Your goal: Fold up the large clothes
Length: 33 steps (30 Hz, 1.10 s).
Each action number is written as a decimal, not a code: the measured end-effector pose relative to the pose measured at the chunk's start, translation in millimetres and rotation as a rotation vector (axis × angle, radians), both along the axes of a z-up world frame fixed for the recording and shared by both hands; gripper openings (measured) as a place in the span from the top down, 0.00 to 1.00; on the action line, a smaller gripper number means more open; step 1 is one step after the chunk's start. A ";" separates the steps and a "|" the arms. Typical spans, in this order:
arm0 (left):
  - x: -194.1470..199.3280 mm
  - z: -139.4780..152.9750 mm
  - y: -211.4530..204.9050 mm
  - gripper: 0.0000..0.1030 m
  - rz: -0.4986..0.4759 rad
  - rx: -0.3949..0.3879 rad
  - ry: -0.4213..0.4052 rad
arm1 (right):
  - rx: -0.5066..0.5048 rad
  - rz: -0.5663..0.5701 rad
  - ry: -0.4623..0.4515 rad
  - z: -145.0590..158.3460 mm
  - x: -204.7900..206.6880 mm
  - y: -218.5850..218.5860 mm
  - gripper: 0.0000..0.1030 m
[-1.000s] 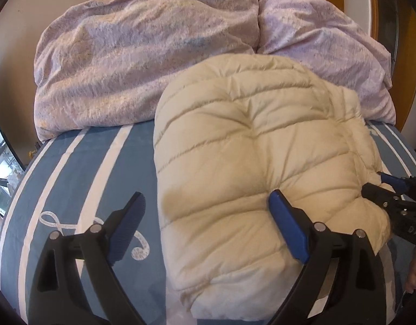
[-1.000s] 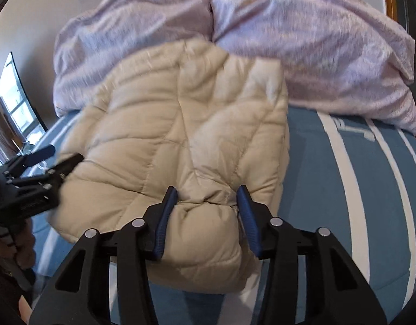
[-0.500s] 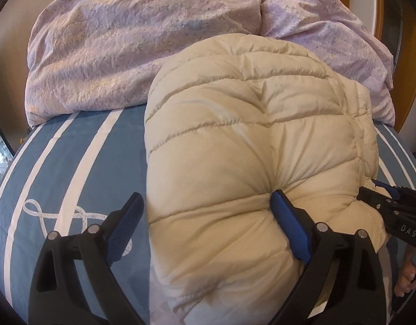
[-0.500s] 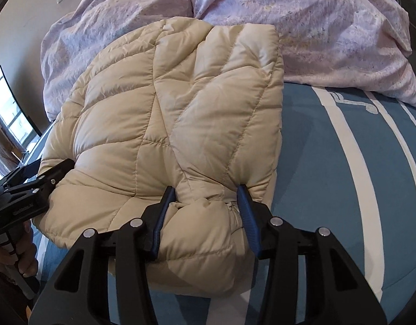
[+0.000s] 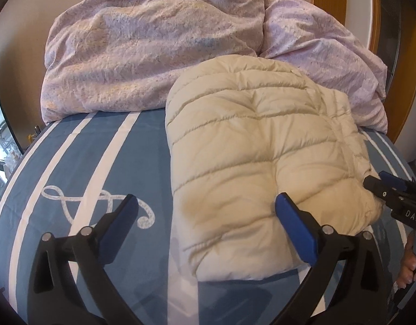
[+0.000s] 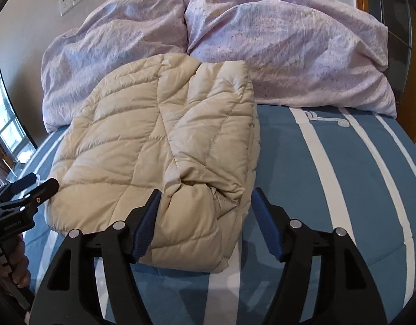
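Jaws of the left gripper (image 5: 205, 227) and right gripper (image 6: 205, 222) are both opening, letting go of the folded cream jacket (image 5: 262, 162), which now lies flat on the striped blue bed (image 5: 99, 162), suggesting this fold is done; "DAS" reads on the right gripper.

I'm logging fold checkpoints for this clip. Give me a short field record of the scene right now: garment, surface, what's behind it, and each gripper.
garment: cream puffer jacket, folded into a compact bundle, lying flat
surface: blue bedspread with white stripes
behind: rumpled lilac duvet, touching the jacket's far edge
left gripper: jaws wide and opening, one pad beside the jacket, one over it, no grip
right gripper: jaws opening, jacket's near corner between them, released
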<state>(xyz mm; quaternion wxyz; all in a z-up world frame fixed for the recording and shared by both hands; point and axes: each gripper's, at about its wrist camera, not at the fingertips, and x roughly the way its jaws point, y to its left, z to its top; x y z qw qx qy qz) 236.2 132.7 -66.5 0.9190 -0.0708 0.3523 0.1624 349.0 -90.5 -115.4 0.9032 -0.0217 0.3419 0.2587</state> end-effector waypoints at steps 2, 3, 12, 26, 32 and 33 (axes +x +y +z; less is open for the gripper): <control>3.2 -4.7 -1.0 0.02 0.009 0.020 0.025 | -0.041 -0.003 0.022 -8.2 4.3 4.7 0.34; 4.1 -6.6 -1.1 0.02 0.009 0.018 0.032 | -0.058 -0.002 0.036 -13.2 7.1 7.5 0.34; -16.6 -0.2 -5.6 0.02 0.019 0.010 0.019 | -0.033 -0.034 -0.014 4.4 -18.7 -3.7 0.10; -72.9 5.9 -23.7 0.02 0.007 -0.106 -0.018 | 0.010 -0.052 -0.085 20.2 -74.1 -27.9 0.01; -99.9 6.8 -33.0 0.02 0.011 -0.144 -0.034 | 0.059 -0.019 -0.080 23.9 -99.4 -33.2 0.01; -104.3 5.5 -34.7 0.02 0.008 -0.158 -0.033 | 0.058 -0.013 -0.079 23.9 -103.3 -33.0 0.01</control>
